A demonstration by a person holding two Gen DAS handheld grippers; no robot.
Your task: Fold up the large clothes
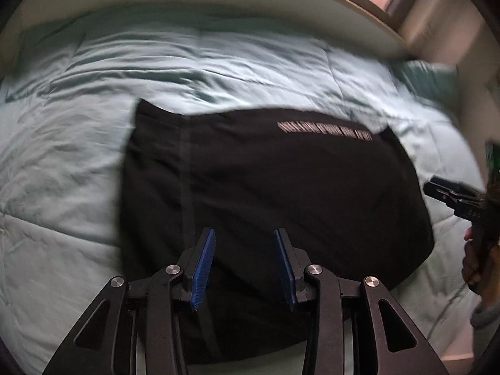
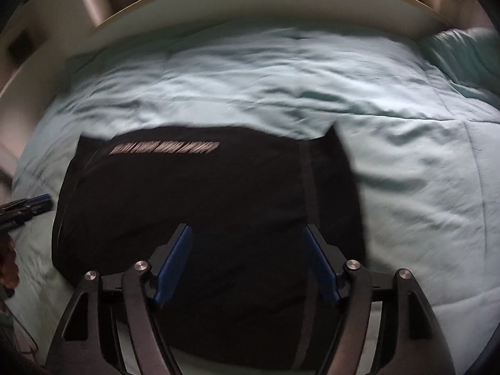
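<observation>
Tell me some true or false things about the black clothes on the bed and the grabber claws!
1. The black garment lies on a light green bedspread. True.
2. The left gripper is clamped on the garment. False: its jaws are open, holding nothing.
3. The right gripper is open. True.
4. The pale lettering is red. False: it looks whitish, too blurred to read.
5. The garment is hanging in the air. False: it rests flat on the bed.
</observation>
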